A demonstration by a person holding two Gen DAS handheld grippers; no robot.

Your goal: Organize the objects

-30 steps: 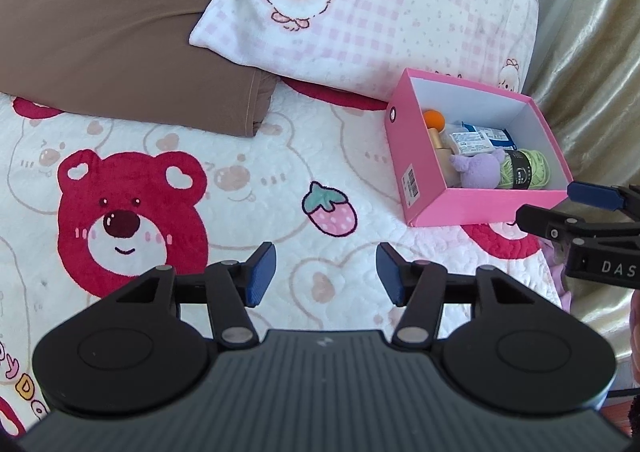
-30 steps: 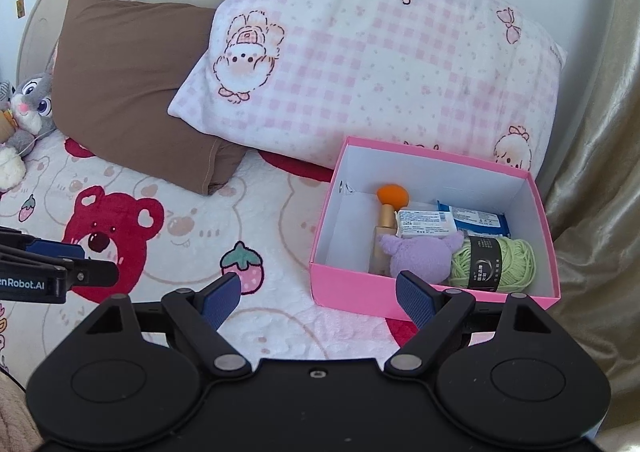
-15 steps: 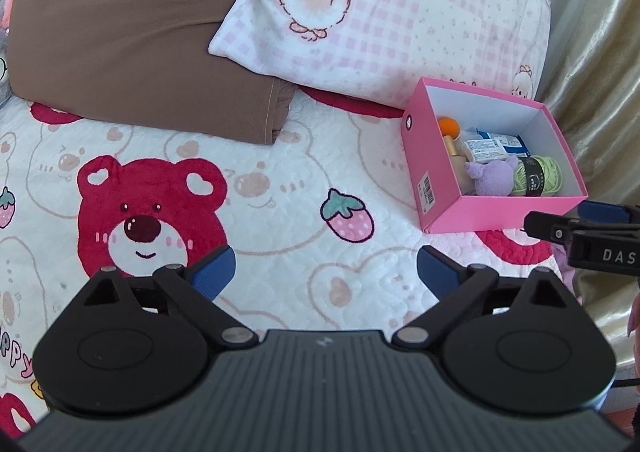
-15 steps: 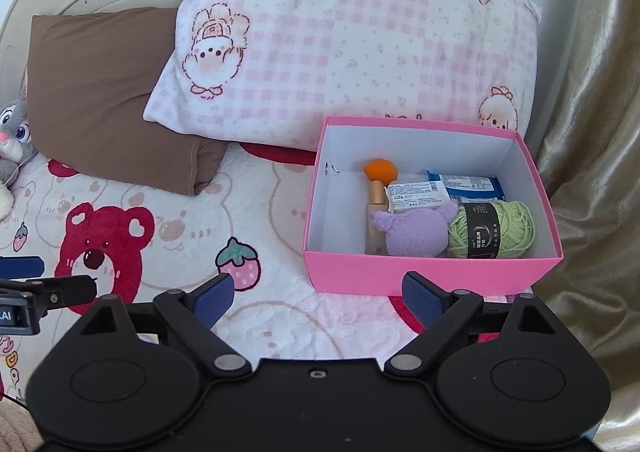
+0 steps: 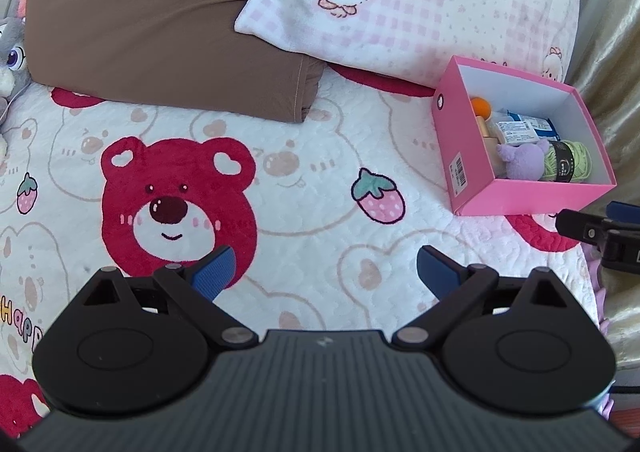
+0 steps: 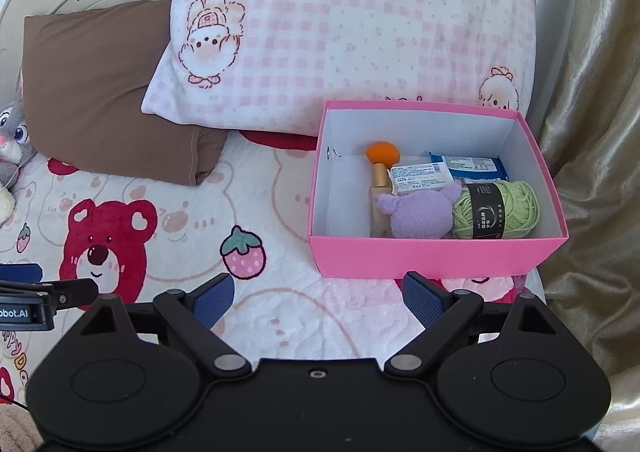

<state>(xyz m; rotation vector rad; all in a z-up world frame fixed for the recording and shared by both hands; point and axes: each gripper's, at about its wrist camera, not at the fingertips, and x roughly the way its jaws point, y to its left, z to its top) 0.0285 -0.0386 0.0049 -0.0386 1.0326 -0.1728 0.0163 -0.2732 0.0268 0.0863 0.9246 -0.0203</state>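
Observation:
A pink box [image 6: 436, 256] sits on the bed at the right, in front of the checked pillow; it also shows in the left wrist view [image 5: 528, 196]. Inside lie a purple plush [image 6: 416, 212], a green yarn ball [image 6: 516, 208], a white packet [image 6: 420, 178], a blue packet [image 6: 476, 166] and a bottle with an orange sponge [image 6: 382, 152]. My right gripper [image 6: 318, 298] is open and empty, just in front of the box. My left gripper [image 5: 324, 272] is open and empty over the bear blanket, left of the box.
A brown pillow [image 5: 160, 20] and a pink checked pillow [image 6: 352, 28] lie at the head of the bed. A grey plush rabbit [image 6: 12, 132] sits at the far left. A gold curtain [image 6: 592, 132] hangs close on the right of the box.
My left gripper has opened wide and drawn back to the left, away from the box. My right gripper has stayed open and shifted slightly so the box sits more central.

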